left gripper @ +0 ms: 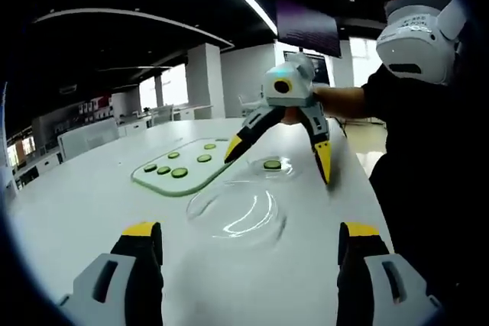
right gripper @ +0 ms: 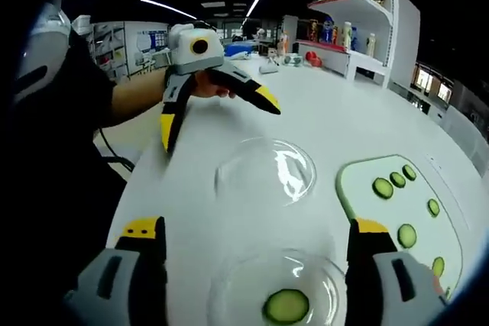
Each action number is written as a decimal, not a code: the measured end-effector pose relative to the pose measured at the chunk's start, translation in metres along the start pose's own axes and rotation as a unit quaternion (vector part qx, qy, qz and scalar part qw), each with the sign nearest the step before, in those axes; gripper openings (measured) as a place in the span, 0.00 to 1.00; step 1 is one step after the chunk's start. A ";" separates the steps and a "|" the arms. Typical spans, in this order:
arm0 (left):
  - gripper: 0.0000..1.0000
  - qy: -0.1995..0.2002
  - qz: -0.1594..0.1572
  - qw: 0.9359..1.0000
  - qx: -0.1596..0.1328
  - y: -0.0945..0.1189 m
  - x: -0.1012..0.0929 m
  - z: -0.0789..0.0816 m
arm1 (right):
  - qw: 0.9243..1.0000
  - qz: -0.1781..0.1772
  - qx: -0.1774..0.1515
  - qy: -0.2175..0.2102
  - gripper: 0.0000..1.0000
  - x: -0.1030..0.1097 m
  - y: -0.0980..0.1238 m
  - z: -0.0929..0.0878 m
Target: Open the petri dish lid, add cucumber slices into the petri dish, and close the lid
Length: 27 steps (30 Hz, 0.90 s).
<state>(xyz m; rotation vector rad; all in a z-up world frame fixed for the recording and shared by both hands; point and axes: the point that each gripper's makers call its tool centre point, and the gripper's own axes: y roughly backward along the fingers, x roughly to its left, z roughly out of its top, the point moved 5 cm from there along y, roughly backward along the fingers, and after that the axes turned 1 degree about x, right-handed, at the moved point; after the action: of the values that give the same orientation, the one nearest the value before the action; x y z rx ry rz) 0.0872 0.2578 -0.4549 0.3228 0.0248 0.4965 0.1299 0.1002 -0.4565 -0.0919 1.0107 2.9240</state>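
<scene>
Dish sits open on the white bench between the right tongs' wide, empty jaws, one slice in it. Board, beside the dish, carries more slices. Lid lies on the bench between the dish and the left tongs; those jaws are also spread wide, holding nothing.

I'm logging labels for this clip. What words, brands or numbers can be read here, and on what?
None can be read.
White pad on the person's arm, left gripper view: small dark print, too blurred to read.
Bottles and packets on the white shelf, right gripper view: too small to read.
Petri dish, lid, cutting board, cucumber slices: no text.
</scene>
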 end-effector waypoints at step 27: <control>0.69 -0.019 -0.071 0.997 0.010 -0.031 0.024 -0.013 | 0.999 0.036 0.002 0.013 0.68 -0.012 -0.034 0.007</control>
<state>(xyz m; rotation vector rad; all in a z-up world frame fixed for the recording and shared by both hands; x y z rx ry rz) 0.1213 0.2474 -0.4757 0.3467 0.0157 0.3494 0.1436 0.1312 -0.4707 -0.0946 1.0465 2.9925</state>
